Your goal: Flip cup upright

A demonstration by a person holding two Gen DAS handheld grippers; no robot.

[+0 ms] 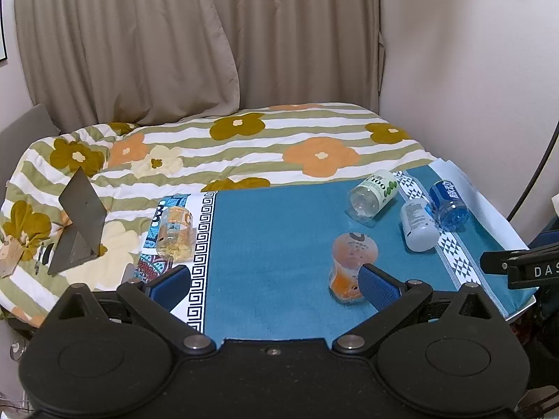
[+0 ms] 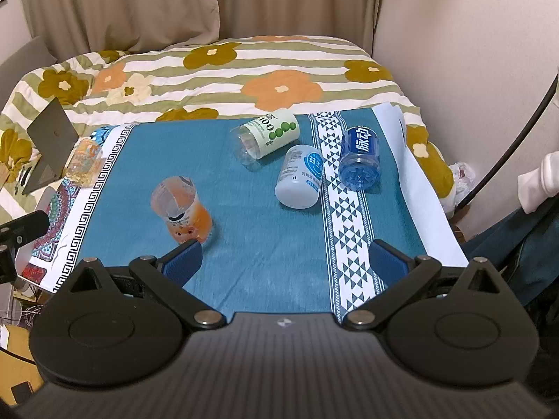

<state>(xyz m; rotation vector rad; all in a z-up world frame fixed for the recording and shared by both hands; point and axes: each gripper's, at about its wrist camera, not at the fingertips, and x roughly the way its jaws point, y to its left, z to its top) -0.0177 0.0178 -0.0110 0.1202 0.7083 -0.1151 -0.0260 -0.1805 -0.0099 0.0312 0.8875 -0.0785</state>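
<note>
Several cut-bottle cups lie or stand on a blue cloth (image 1: 272, 244). An orange cup (image 1: 351, 265) (image 2: 181, 206) stands near the front. A green-labelled cup (image 1: 374, 193) (image 2: 269, 136), a white cup (image 1: 419, 225) (image 2: 302, 178) and a blue cup (image 1: 449, 204) (image 2: 360, 159) lie on their sides at the right. A yellow-orange cup (image 1: 174, 230) (image 2: 85, 162) stands at the left edge. My left gripper (image 1: 276, 279) is open and empty, its right fingertip (image 1: 379, 286) just in front of the orange cup. My right gripper (image 2: 286, 262) is open and empty above the cloth's front.
A flower-patterned quilt (image 1: 279, 139) covers the bed behind the cloth. A dark folded stand (image 1: 78, 223) sits on the quilt at the left. Curtains (image 1: 174, 35) and a wall close the back and right. A dark cable (image 1: 534, 181) hangs at the right.
</note>
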